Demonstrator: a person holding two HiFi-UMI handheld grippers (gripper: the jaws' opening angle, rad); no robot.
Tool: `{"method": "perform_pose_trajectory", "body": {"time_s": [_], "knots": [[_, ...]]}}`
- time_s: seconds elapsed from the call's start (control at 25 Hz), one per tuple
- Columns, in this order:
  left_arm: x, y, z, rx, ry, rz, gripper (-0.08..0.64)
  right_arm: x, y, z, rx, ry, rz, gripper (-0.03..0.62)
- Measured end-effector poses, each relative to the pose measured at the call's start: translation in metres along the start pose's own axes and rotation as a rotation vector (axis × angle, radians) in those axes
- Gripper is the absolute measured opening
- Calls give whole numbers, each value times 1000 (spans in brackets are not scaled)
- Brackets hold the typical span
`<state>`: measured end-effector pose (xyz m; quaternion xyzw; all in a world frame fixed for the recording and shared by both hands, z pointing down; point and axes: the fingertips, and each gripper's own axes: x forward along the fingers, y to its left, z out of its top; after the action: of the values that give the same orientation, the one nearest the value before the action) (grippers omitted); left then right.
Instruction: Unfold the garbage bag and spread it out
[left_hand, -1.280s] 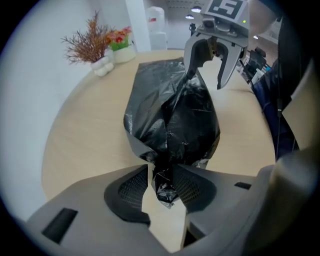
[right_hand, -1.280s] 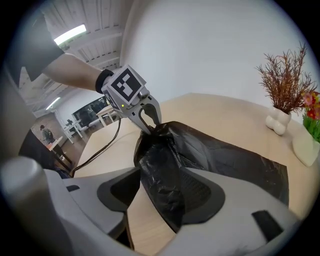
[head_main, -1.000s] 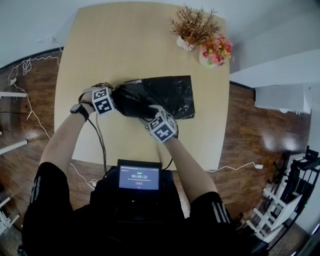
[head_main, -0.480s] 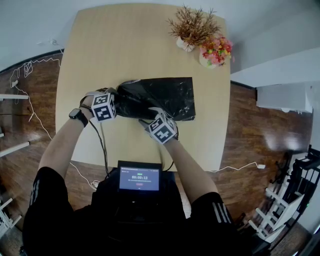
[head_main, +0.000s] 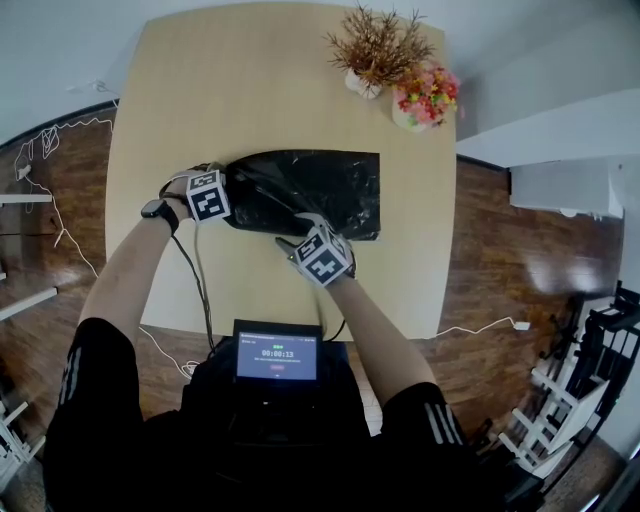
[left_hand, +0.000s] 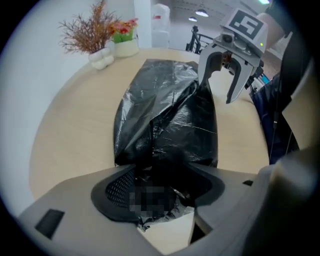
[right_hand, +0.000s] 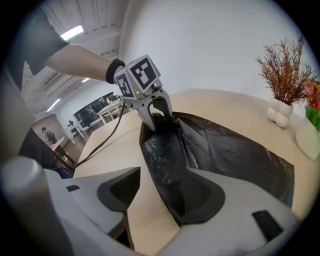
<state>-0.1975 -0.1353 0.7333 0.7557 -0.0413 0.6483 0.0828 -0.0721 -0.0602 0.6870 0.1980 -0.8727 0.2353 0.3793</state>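
A black garbage bag (head_main: 315, 185) lies partly spread across the middle of the wooden table (head_main: 200, 90), still creased and folded over at its left end (left_hand: 165, 115). My left gripper (head_main: 228, 192) points straight down over that left end. Its jaws have just been opening and stand wide, with bunched bag film (left_hand: 160, 192) loose between them. My right gripper (head_main: 296, 227) is at the bag's near edge, open, one pad (right_hand: 200, 192) lying on the film (right_hand: 225, 150) and bare wood between the jaws. Each gripper shows in the other's view: the right gripper (left_hand: 218, 92) and the left gripper (right_hand: 157, 119).
A white vase of dried twigs (head_main: 372, 60) and a pot of bright flowers (head_main: 425, 100) stand at the table's far right corner. A small screen (head_main: 277, 355) sits at the person's chest. A cable (head_main: 200, 280) hangs from the left gripper over the near table edge.
The left gripper dipped toward the near edge and came back, and its jaws opened. The bag's bunched left end now lies flatter and squarer. The right gripper stayed put.
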Motion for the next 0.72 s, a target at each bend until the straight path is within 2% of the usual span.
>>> {"method": "perform_pose_trajectory", "body": {"time_s": [0.24, 0.44, 0.56, 0.72], "knots": [[-2, 9, -1, -97, -26, -47, 365, 1, -4, -6, 10, 15, 6, 268], [-10, 19, -1, -67, 39, -14, 384, 1, -8, -4, 11, 9, -4, 268], [-2, 16, 2, -50, -3, -30, 385, -3, -9, 3, 8, -11, -14, 268], [-29, 17, 6, -79, -85, 28, 383, -19, -10, 14, 26, -74, -35, 269]]}}
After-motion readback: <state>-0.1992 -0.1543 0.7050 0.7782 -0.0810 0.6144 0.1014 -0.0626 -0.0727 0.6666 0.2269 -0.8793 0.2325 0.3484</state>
